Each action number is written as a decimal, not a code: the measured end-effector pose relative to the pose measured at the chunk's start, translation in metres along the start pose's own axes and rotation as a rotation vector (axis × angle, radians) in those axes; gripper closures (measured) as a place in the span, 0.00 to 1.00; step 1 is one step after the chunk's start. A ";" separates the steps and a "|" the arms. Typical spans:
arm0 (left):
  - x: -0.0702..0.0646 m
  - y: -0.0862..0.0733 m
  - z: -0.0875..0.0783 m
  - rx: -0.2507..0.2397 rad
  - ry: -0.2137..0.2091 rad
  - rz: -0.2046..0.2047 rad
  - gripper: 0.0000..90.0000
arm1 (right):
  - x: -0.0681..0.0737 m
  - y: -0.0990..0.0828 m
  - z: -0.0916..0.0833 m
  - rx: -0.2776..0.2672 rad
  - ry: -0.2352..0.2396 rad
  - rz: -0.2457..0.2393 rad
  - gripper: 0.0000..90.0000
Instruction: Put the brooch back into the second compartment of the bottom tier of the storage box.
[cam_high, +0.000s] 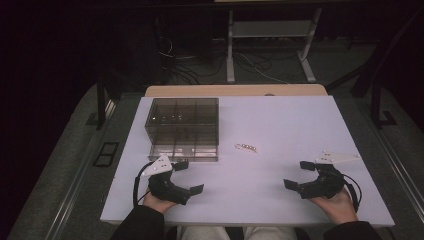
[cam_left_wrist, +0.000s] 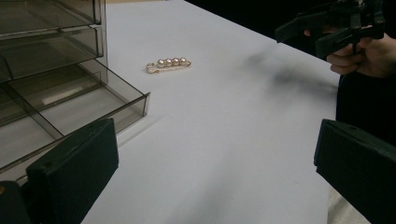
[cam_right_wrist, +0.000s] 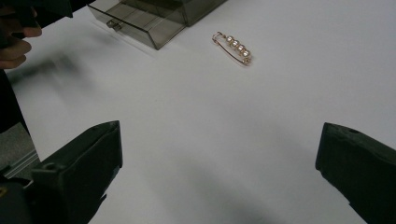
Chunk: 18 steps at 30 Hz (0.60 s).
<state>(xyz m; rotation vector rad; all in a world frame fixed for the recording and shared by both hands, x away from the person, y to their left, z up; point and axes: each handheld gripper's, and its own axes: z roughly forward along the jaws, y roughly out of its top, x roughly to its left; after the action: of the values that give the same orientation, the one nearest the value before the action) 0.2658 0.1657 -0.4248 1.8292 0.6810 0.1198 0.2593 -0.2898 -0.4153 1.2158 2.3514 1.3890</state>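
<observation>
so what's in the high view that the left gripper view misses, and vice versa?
High view alone: the whole smoky plastic box, the floor and table legs beyond, both forearms, the left gripper seen from above. Left gripper view alone: the box's open drawer front close up, the pin's four separate pearls. Both: the white table, the pearl pin, the right gripper, open.

A white table (cam_high: 280, 190) bears a smoky drawer box (cam_high: 183, 129) and a pearl pin (cam_high: 246, 147).

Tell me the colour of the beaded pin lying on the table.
Gold pin with four pearly white beads, clearest in the right gripper view.
</observation>
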 end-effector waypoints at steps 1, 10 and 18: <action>0.000 0.000 0.000 0.001 0.000 -0.001 0.00 | 0.000 0.000 0.000 -0.002 -0.001 0.000 0.00; 0.000 0.000 0.000 0.010 -0.007 -0.002 0.00 | -0.001 0.000 -0.001 -0.004 0.003 0.000 0.00; 0.001 -0.001 0.000 0.016 -0.013 -0.009 0.00 | 0.000 0.000 0.000 0.002 0.008 0.004 0.00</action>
<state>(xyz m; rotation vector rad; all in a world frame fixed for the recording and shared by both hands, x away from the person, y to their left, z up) 0.2661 0.1661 -0.4257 1.8405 0.6826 0.0963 0.2590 -0.2898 -0.4153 1.2183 2.3575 1.3964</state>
